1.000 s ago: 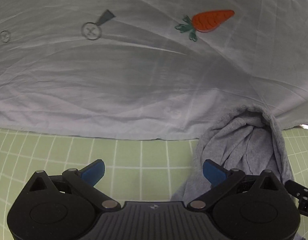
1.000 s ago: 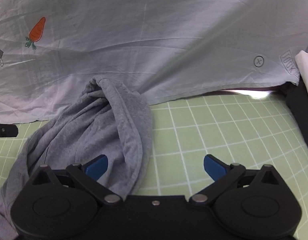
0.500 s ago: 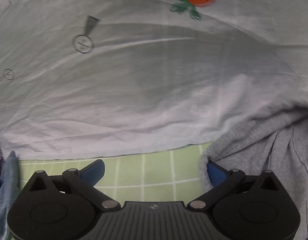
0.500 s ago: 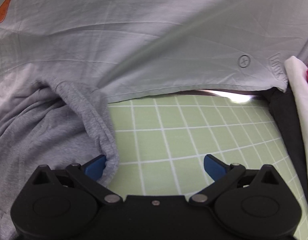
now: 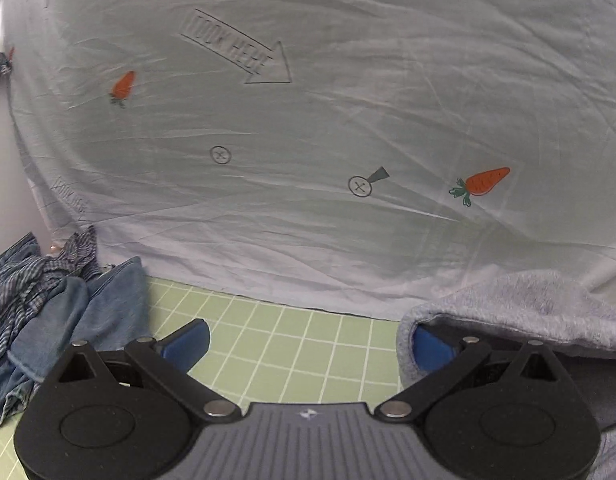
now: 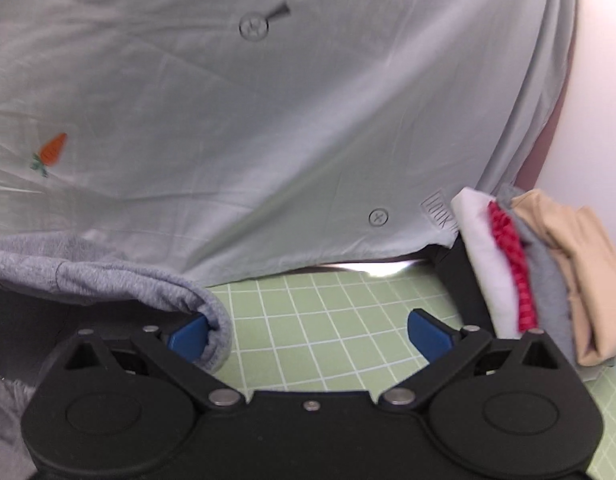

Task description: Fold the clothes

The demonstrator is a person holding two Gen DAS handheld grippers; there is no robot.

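Readable text was all on the pale grey printed sheet (image 5: 348, 120) hanging behind the green grid mat.

- Left wrist view: outlined arrow (image 5: 237, 54) carried "LOOK HERE" in capitals, tilted down to the right.
- Second boxed label (image 5: 69, 196) at the sheet's lower left edge, same style, too creased to read in full.
- Circled X marks (image 5: 220, 155) were printed on the sheet too.
- Right wrist view: boxed label (image 6: 438, 210) near the sheet's lower right corner, only "LOOK" legible.
- Small logo (image 5: 308, 414) on the left gripper body, no letters legible.
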